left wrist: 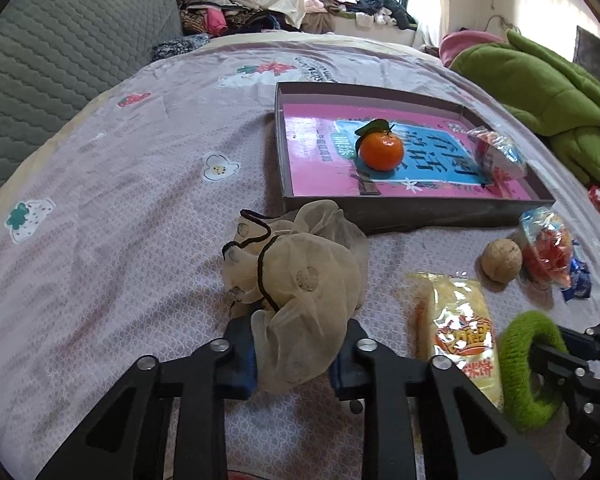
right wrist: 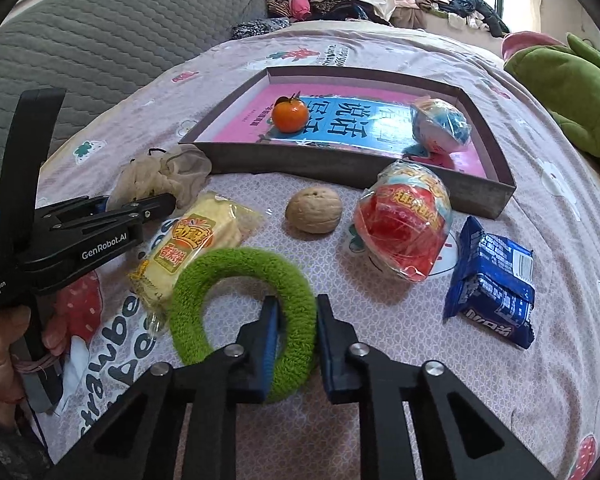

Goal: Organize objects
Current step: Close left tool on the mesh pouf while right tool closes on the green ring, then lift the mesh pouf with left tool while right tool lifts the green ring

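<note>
My left gripper [left wrist: 294, 356] is shut on the lower end of a beige gauze drawstring pouch [left wrist: 300, 276], which lies on the bedsheet in front of a shallow grey box [left wrist: 400, 208]. My right gripper [right wrist: 298, 340] is shut on the right side of a fuzzy green ring [right wrist: 236, 268] resting on the sheet. Inside the box [right wrist: 340, 168] lie a pink book, a tangerine [right wrist: 290, 116] and a wrapped snack [right wrist: 440, 124]. Loose on the sheet are a walnut [right wrist: 314, 210], a yellow snack pack [right wrist: 196, 244], a red snack bag [right wrist: 404, 224] and a blue biscuit pack [right wrist: 492, 280].
A grey quilted cushion [left wrist: 60, 60] rises along the left side of the bed. A green blanket [left wrist: 540, 88] is heaped at the right. Clothes are piled under the window at the back. A person's hand [right wrist: 0, 352] holds the left gripper's handle.
</note>
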Motion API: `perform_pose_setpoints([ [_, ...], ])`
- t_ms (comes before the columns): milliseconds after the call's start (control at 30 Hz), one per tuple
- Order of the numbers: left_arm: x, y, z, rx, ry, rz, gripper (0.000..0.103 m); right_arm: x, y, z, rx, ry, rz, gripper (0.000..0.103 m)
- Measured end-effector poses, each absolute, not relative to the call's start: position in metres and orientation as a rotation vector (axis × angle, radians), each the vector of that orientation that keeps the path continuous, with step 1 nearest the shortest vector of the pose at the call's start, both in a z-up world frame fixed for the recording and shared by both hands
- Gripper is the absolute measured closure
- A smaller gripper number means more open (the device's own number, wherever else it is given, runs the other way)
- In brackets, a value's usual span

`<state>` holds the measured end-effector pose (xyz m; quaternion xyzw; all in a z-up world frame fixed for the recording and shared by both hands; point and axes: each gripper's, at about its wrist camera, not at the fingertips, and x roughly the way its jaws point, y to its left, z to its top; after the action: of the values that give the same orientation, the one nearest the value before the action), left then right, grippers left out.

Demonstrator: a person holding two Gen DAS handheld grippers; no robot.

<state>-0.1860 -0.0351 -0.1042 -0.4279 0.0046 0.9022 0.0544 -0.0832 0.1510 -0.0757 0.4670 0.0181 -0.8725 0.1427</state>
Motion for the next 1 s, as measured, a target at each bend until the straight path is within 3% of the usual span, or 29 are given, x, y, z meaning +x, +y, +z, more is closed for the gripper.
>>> perform_pose_setpoints([
  [600, -0.162, -0.037, -0.080, -1.217, 0.014, 2.789, 0.086, -0.080, 0.153, -0.069, 1.323, 0.022, -2.498, 0.090],
  [1000, -0.130, -0.032, -0.040, -1.149, -0.016, 2.847, 0.086, -0.062, 0.158, -0.029, 1.187, -0.019, -2.522, 0.090],
])
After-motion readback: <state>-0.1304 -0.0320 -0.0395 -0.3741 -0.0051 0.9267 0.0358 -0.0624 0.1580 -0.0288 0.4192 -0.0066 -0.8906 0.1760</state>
